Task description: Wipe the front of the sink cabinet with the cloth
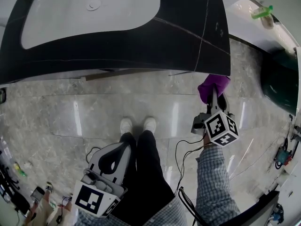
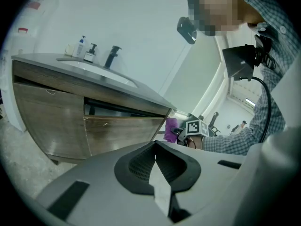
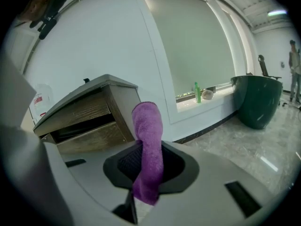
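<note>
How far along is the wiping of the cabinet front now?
Done: the right gripper has the purple cloth clamped. In hand: the cloth is near the sink cabinet's right corner, not clearly touching it. Left: wiping the wooden front; no wiped trace shows. The left gripper is shut and empty.

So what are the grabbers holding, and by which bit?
The right gripper pinches the purple cloth near its lower end; the rest sticks out past the jaws. The left gripper is shut, empty.

Purple cloth (image 3: 147,149), brown wood-grained cabinet front (image 2: 51,121), black countertop (image 1: 188,27) veined in white, grey marbled floor (image 1: 117,107), checked sleeve (image 1: 211,182), black-and-white marker cube (image 1: 221,127), dark green tub (image 3: 256,102).
</note>
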A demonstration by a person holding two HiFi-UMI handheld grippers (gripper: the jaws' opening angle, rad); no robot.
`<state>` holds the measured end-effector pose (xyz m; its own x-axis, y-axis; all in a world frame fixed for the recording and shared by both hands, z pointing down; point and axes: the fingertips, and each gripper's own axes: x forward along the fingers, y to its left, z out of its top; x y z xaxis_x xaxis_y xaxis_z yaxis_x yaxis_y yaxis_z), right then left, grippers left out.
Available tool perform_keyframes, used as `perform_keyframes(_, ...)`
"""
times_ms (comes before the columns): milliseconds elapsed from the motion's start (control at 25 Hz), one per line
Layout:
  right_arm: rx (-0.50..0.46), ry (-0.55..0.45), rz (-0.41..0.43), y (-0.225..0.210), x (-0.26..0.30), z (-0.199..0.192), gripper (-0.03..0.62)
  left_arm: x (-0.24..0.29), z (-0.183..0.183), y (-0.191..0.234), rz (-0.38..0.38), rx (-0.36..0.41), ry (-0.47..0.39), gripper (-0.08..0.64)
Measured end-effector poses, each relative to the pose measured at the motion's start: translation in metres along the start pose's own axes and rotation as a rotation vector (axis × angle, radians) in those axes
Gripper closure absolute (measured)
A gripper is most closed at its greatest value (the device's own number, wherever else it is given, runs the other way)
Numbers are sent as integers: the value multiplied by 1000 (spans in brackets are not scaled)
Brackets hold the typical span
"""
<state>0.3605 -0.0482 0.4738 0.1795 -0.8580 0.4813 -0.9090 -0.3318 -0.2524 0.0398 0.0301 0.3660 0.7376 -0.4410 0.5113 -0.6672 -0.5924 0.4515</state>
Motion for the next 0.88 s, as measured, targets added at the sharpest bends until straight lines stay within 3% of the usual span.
perform_keyframes(400,-139,-25,94,58,25,-8,515,-10,-9,17,39,-32,-13,549)
perform_keyframes(880,-153,7,164,110,24,-21,515,-27,-6,35,82,-60,-57,549)
